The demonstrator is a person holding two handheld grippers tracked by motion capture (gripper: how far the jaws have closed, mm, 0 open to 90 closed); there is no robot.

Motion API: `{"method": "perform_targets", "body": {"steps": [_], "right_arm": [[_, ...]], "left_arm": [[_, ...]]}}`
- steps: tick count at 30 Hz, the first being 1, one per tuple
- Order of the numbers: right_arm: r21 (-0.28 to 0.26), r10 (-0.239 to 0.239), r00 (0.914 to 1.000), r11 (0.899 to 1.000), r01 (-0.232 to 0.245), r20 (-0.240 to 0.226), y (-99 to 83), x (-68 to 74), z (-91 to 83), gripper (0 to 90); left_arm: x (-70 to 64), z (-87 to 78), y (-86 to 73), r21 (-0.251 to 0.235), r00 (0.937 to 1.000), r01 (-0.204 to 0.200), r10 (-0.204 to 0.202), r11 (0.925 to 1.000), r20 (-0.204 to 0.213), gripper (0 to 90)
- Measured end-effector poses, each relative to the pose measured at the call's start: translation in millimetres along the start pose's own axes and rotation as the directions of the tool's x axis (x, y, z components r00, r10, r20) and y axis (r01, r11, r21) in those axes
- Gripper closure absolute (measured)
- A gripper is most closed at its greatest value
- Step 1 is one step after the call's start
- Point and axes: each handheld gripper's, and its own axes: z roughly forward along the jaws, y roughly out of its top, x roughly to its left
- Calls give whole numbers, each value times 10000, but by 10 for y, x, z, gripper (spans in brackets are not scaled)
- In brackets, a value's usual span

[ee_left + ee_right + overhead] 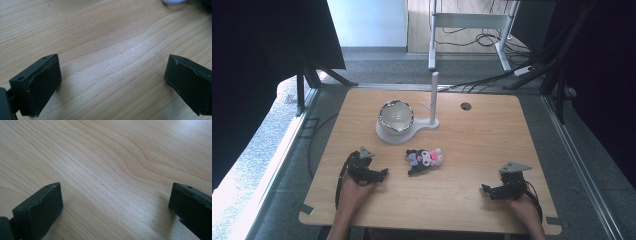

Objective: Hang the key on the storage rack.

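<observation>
Resting wide open on the wooden table (472, 150): left gripper (379, 175) and right gripper (486, 190), flanking a plush toy (424, 159) near a bowl (396, 116).

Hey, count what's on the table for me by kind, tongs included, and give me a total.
Plush toy: 1
Bowl: 1
White stand: 1
Tongs: 2, left tongs and right tongs, both open
Total: 5

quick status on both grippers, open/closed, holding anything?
Left gripper: open, jaws wide apart over bare table, holding nothing.
Right gripper: open, jaws wide apart over bare wood, holding nothing.
</observation>
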Motion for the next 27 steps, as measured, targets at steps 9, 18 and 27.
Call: {"method": "perform_targets", "body": {"steps": [9,18,27], "right_arm": [[-1,0,10000,10000,0,-11,0,-1,-1,0],[168,-217,9998,9996,217,-17,28,3,-19,4],[307,-645,9979,9974,648,-115,113,-11,-77,9]], "left_arm": [[0,0,1,1,10000,2,-2,10000,-1,8],[0,0,1,1,10000,0,0,10000,-1,7],[0,0,1,0,10000,2,-2,10000,-2,8]]}}
